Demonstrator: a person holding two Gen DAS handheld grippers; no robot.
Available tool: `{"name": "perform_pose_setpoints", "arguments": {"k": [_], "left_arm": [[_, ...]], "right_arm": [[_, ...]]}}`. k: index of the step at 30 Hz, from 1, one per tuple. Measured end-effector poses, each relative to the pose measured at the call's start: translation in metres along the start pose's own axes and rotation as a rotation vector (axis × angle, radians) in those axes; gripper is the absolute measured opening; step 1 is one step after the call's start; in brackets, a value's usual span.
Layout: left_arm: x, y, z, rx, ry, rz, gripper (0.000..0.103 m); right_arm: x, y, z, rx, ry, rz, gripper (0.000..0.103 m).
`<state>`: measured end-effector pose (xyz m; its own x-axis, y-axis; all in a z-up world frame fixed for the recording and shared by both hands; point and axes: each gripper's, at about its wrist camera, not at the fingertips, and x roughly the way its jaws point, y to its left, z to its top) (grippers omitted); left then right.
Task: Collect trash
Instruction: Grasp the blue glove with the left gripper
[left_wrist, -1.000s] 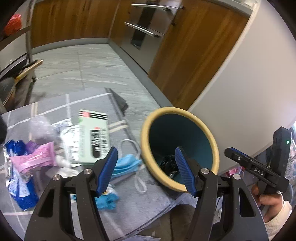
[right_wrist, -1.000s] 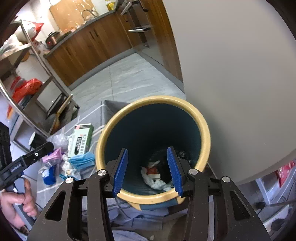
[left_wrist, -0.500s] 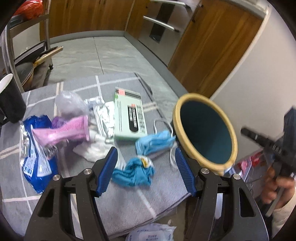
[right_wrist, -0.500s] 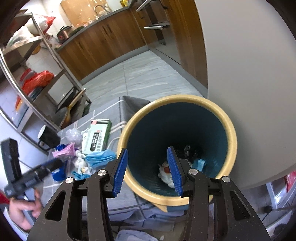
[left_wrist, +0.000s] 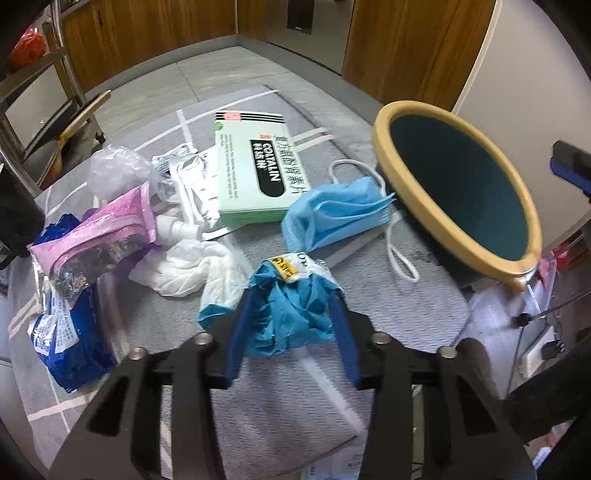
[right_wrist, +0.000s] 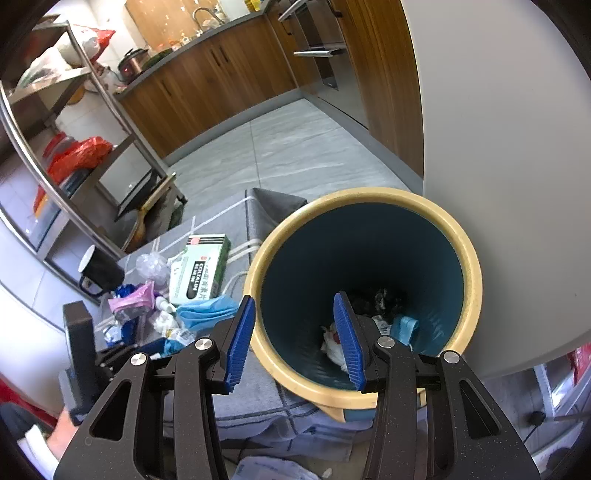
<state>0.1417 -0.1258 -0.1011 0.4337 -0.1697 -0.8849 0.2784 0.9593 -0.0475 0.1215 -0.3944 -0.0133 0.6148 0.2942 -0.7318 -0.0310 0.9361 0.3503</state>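
My left tongs (left_wrist: 291, 325) straddle a crumpled blue wrapper (left_wrist: 291, 314) on the grey cloth (left_wrist: 406, 314), just in front of the bin (left_wrist: 458, 199) and nearer me than the face mask (left_wrist: 336, 214). The jaws have just been closing, and the wrapper fills the gap between them; whether the pads already press on it I cannot tell. I judge the wrapper light, soft and springy: thin film that will crush inward rather than resist. The bunched middle looks the best place to grip, not the white tail trailing away from the bin, which could slip out. A firm squeeze seems safe, as nothing in it looks breakable. My right tongs (right_wrist: 295, 328) hang half open and empty over the bin's near rim, its mouth tipped toward the litter.
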Motion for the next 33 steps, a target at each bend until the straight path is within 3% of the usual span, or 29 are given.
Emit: {"name": "perform_pose_setpoints", "arguments": {"k": [2,9,20,33], "left_arm": [[-0.002,0.004,-0.001,-0.019,0.008,-0.013,0.026],[-0.016,0.015,-0.005,-0.061,0.003,-0.043,0.024],[-0.072,0.048,-0.013,-0.150,-0.090,-0.098,0.024],[-0.101,0.083,-0.025,-0.253,-0.164,-0.138,0.024]], "right_arm": [[0.000,0.002,0.000,-0.002,0.001,0.003,0.046],[0.002,0.014,0.002,-0.018,0.004,0.027,0.046],[0.025,0.058,-0.004,-0.109,0.052,0.064,0.046],[0.085,0.148,-0.025,-0.429,0.127,0.045,0.046]]}}
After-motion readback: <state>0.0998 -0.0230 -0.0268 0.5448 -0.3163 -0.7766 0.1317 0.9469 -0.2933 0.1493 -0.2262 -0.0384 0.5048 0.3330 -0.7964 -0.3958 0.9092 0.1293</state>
